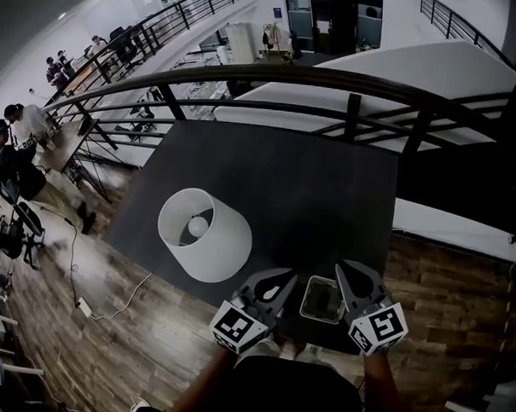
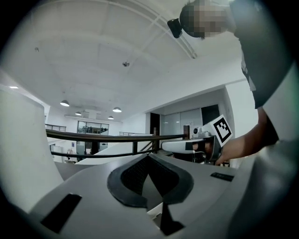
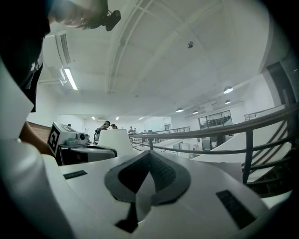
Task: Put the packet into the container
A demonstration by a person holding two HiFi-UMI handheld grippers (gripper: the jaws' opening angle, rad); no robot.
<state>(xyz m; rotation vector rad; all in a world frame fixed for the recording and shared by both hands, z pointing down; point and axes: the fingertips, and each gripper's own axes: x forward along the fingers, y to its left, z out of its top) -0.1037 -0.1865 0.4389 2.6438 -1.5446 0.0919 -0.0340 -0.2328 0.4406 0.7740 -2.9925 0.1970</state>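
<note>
Here the left hand-held gripper and right hand-held gripper both sit pressed together, pinching nothing, flanking the small clear square container at lower centre on the dark counter, and with no packet showing, I'd find it first, then spread one pair wide.

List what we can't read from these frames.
- Packet: none clear in any view. The box between left gripper and right gripper, head view, is too small and dark to show contents.
- Box in both gripper views: hidden below each gripper's own body.
- White tub: round thing inside, head view, too small to identify; left gripper view's left edge cuts the tub off.
</note>
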